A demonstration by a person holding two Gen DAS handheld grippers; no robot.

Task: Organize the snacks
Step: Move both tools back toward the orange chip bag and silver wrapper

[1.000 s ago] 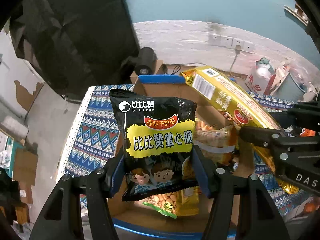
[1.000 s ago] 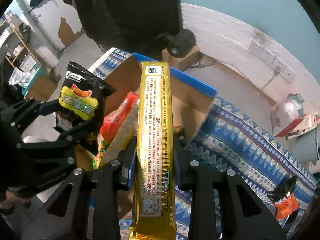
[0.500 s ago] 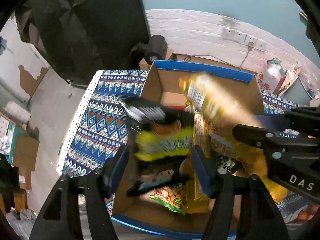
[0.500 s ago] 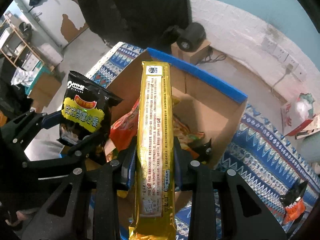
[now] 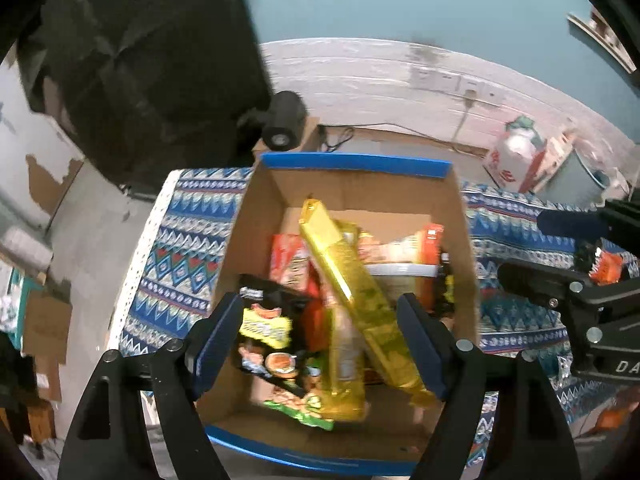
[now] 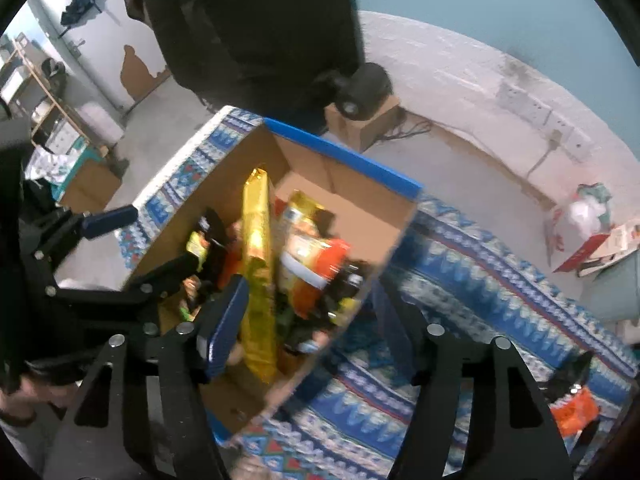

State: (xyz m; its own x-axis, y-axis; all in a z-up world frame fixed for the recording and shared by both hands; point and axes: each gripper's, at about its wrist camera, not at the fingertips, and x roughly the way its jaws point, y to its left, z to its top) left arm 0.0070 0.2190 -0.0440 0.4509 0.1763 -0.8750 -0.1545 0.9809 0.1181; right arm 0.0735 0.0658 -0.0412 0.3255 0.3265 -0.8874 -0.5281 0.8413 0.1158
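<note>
**me:** Snacks update. My left gripper [image 5: 320, 340] is hanging over the cardboard box [image 5: 256, 216] with its jaws spread, they've just been opening, and nothing is pinched between the blue pads [image 5: 218, 338]. The black snack bag [image 5: 270, 336] with the yellow label is sitting inside the box now, leaning by the left wall, clear of both pads.

**other:** And the right one?

**me:** My right gripper [image 6: 308, 320] is also standing wide, jaws just been opening too. The long gold packet [image 6: 258, 264] is lying in the box, tilted, its top end pointing toward the far wall. From the right wrist camera it's sitting just beside the left pad, and I honestly can't tell if it's brushing it, bit blurry there. No squeeze on it though.

**other:** What else is in there?

**me:** Orange and red packets [image 5: 290, 264] piling up under the gold one, plus a green-edged peanut bag [image 5: 300, 402] near the front. The box has blue trim on its rim and is resting on a blue patterned cloth [image 5: 180, 248]. One small orange packet [image 6: 574, 410] is lying out on the cloth, well apart from the box, off to the right.
</note>
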